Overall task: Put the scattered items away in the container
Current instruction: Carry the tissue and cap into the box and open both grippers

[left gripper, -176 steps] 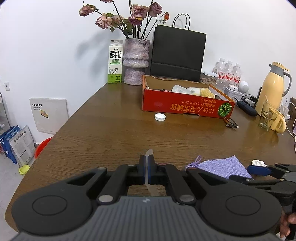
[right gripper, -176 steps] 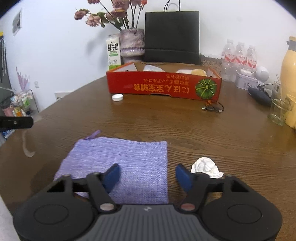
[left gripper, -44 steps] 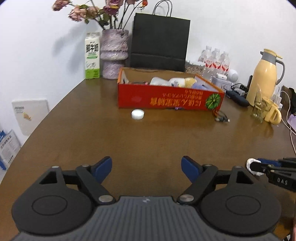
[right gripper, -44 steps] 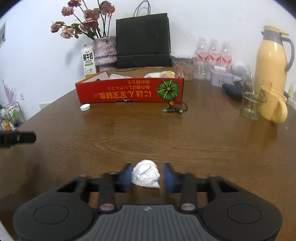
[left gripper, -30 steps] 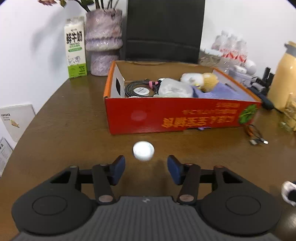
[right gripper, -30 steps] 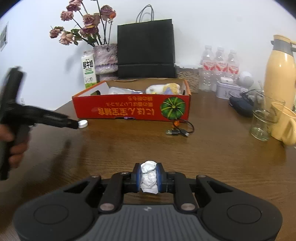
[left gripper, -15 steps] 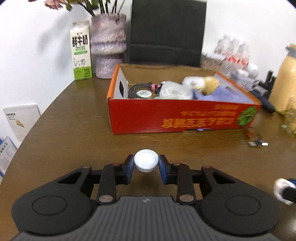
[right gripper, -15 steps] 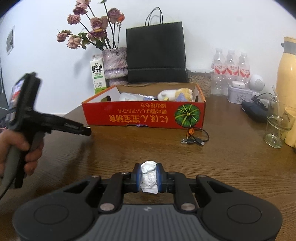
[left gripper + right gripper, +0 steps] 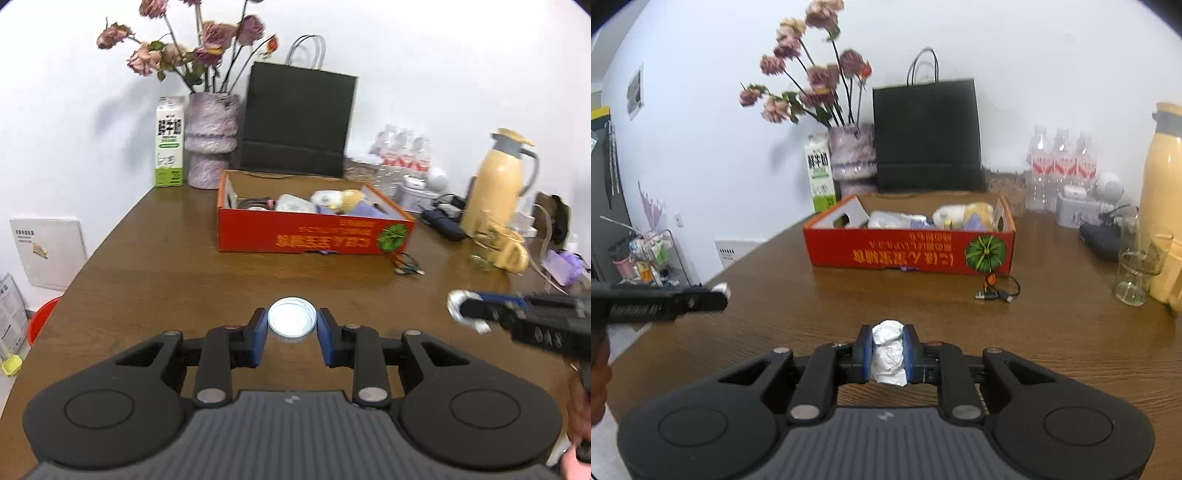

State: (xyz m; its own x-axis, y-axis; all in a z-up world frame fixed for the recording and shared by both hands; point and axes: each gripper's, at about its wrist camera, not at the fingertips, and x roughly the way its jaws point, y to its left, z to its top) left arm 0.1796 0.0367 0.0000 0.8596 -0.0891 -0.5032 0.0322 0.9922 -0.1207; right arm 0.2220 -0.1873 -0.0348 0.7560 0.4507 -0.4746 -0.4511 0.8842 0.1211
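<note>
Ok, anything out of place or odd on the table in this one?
One thing: a small cable lies loose on the table in front of the red box, not tidied in. A purple scrap pokes out at the box's base. The white cap and crumpled paper are gripped, nothing spilled.

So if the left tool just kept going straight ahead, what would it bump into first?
Probably the red cardboard box: bare wooden table lies between, though depth is unclear. The left tool grips a white round cap.

Right gripper (image 9: 467,314) blurred in left view; yellow jug (image 9: 1167,192) cut off; box (image 9: 314,240) contents partly hidden.
</note>
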